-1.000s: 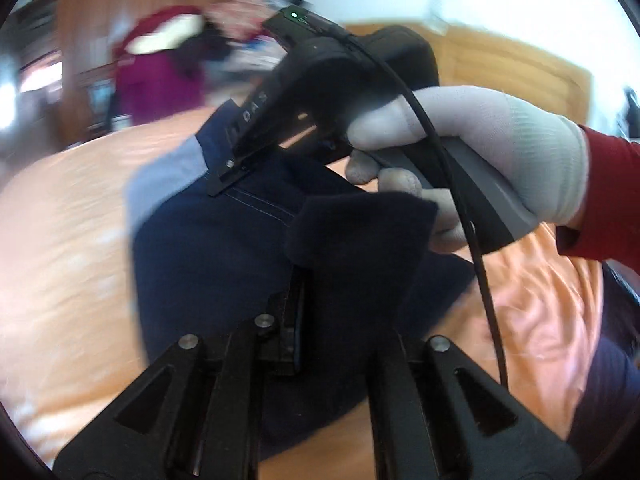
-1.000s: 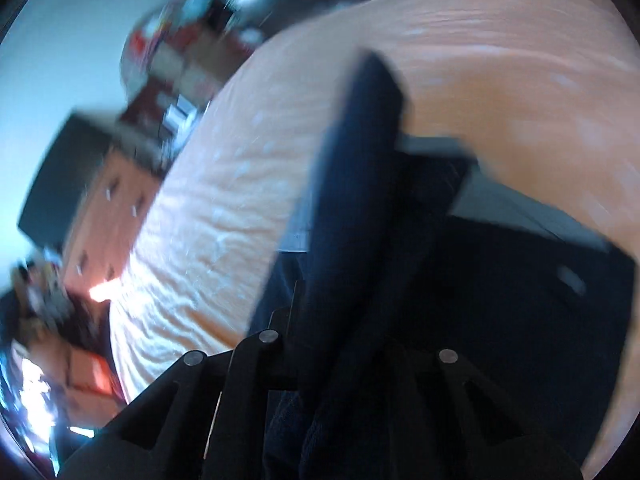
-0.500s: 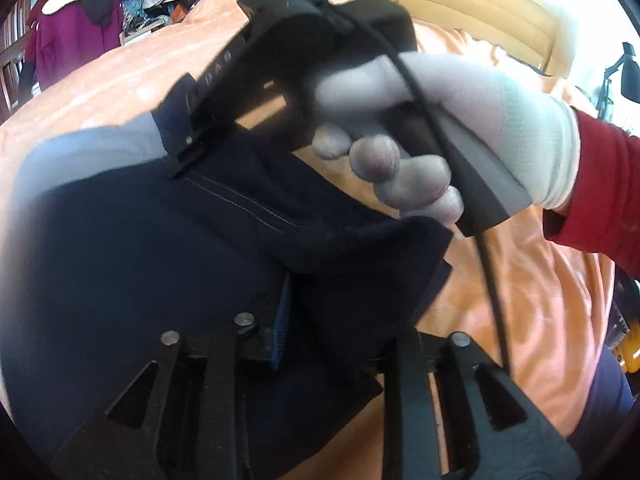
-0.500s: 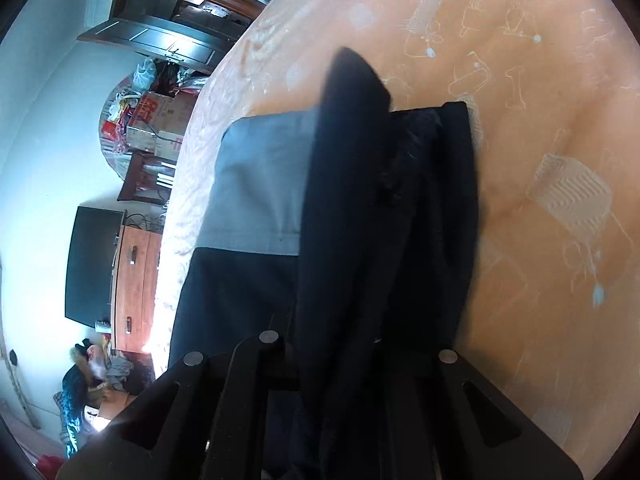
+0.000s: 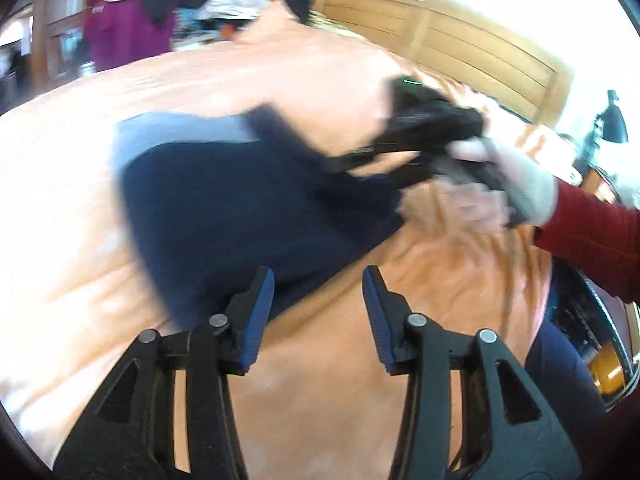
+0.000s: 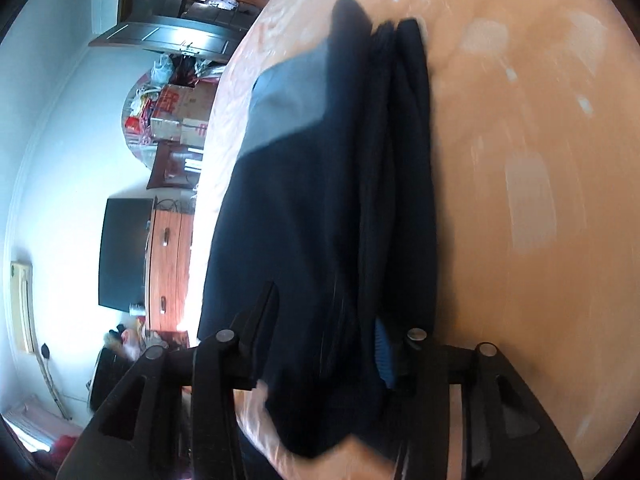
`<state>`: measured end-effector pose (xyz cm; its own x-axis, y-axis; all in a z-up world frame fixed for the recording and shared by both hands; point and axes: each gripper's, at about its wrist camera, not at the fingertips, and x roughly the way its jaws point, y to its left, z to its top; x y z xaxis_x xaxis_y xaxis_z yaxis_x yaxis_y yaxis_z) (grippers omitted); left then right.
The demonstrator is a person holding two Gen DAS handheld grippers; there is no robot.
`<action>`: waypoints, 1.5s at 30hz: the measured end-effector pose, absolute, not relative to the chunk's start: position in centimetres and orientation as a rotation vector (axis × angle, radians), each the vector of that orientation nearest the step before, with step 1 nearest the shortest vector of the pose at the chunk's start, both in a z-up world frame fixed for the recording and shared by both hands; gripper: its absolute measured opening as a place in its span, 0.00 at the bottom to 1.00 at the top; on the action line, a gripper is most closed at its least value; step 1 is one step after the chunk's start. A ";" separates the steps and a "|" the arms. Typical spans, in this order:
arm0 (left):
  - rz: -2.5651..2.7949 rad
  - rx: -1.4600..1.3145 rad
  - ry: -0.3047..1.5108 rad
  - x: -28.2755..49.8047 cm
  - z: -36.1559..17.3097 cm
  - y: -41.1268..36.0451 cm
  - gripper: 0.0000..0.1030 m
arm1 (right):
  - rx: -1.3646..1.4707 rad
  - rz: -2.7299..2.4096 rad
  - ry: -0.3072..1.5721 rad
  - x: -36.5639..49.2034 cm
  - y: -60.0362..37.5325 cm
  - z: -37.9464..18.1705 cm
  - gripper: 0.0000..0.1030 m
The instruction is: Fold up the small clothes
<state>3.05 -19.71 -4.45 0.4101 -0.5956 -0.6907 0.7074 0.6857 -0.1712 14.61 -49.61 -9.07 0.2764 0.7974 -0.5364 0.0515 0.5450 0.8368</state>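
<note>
The dark navy garment (image 5: pixel 256 208) is shown lying doubled over on the orange bedspread (image 5: pixel 280 80), with a grey panel (image 5: pixel 176 128) left uncovered at its far end. At least 1 fold is judged to be laid: in the right wrist view the navy layers (image 6: pixel 320 200) are stacked lengthwise, and several parallel edges are bunched along the side of the garment nearer the bare bedspread (image 6: pixel 520 160). The bundle is judged not yet finished, since the grey panel (image 6: pixel 288 104) is exposed, the edges are uneven, and a further fold and some squaring are probably left.

The left tool (image 5: pixel 318 316) is seen at the near edge of the garment with its jaws opening; nothing lies between the blue pads (image 5: pixel 260 320), and only bedspread shows in the gap. The right tool (image 6: pixel 326 328) is placed over the near end of the garment with its jaws opening; cloth is draped between them, but it is not seen to be pressed, so the cloth is judged to be in release. In the left wrist view the right tool (image 5: pixel 340 162) is seen at the far right corner of the garment, held by a gloved hand (image 5: pixel 504 184) with a red sleeve (image 5: pixel 592 236).

The fabric appears soft, thick and matte, and is blurred in both views. Other clothes (image 5: pixel 132 20) are piled beyond the far end of the garment.
</note>
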 end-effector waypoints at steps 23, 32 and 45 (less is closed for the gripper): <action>-0.648 0.377 0.978 6.9 -9.8 -14.7 0.39 | 0.597 0.461 1.213 13.5 -46.0 -9.2 0.01; -0.697 0.236 0.906 12.6 -9.4 -17.7 0.43 | 0.656 0.432 1.166 11.2 -47.0 -8.2 0.03; -0.661 0.254 0.841 20.2 -8.3 -18.7 0.50 | 0.501 0.437 1.133 8.8 -47.5 -6.4 0.17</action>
